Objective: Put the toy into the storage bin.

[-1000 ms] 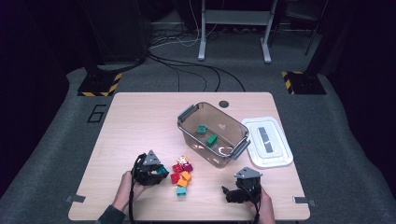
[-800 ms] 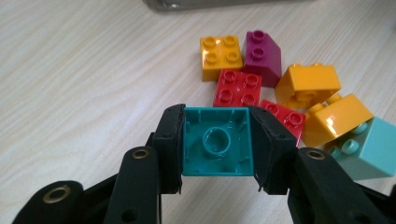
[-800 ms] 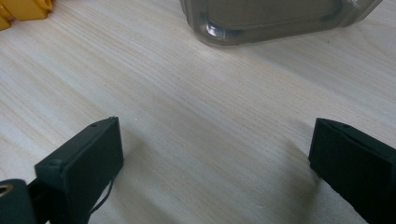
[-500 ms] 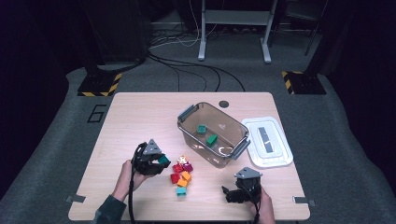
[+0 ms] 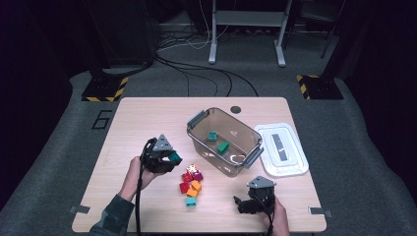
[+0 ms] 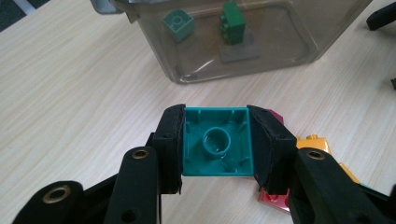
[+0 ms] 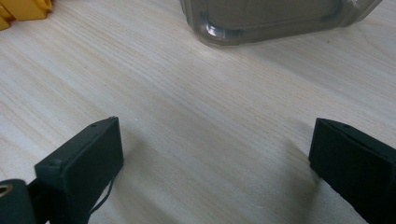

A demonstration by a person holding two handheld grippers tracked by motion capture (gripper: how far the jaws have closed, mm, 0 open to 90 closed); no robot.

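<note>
Tabletop bricks (image 6: 299, 154) behind left gripper (image 6: 217, 144)

Both claws low over my counter

My left claw (image 5: 167, 158) is clamped tight (hand raised slightly); my right claw (image 5: 244, 204) gapes wide, jaws level.

The left gripper (image 5: 164, 158) is black with a grey three-cornered plate on top and a black cable. Its fingers (image 6: 170, 140) have brass screw holes. The right gripper (image 5: 252, 200) looks the same. One sleeve (image 5: 110, 216) is dark green.
</note>
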